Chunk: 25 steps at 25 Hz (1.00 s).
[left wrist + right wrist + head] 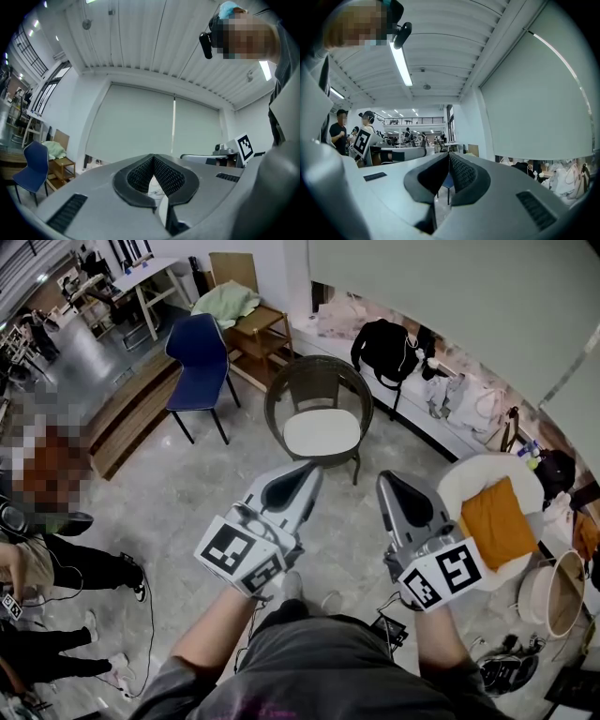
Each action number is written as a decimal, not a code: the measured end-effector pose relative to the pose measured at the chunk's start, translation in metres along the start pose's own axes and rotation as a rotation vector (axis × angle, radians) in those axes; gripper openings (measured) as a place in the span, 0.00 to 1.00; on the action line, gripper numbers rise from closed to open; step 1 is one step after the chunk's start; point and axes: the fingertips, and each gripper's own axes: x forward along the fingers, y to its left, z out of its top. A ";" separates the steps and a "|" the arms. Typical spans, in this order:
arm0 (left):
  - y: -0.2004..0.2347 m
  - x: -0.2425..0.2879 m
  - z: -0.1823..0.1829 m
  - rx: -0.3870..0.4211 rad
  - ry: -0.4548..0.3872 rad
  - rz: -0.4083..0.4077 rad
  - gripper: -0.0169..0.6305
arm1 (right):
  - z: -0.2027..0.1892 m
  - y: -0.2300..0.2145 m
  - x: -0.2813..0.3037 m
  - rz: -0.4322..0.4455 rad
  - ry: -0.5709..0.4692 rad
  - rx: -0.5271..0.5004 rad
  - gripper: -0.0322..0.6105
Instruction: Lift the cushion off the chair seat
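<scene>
A round dark wicker chair (317, 381) stands on the floor ahead, with a white cushion (322, 432) lying flat on its seat. To the right, a white round chair (459, 479) holds an orange cushion (497, 519). My left gripper (312, 468) is shut and empty, its tip just short of the wicker chair's front edge. Beside it my right gripper (383, 478) is also shut and empty, between the two chairs. In the left gripper view the jaws (153, 157) meet at the tips, and in the right gripper view the jaws (449, 153) do too. Both point level.
A blue chair (200, 352) stands left of the wicker chair, with a wooden shelf unit (258, 334) and green cloth (228, 301) behind. Clothes and bags (394, 348) line the back wall. People stand at the left (56, 568). A basket (553, 592) and cables lie at right.
</scene>
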 end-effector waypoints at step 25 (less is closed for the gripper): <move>0.004 0.007 -0.027 -0.018 0.004 0.070 0.04 | -0.026 -0.014 -0.003 0.050 0.036 0.028 0.07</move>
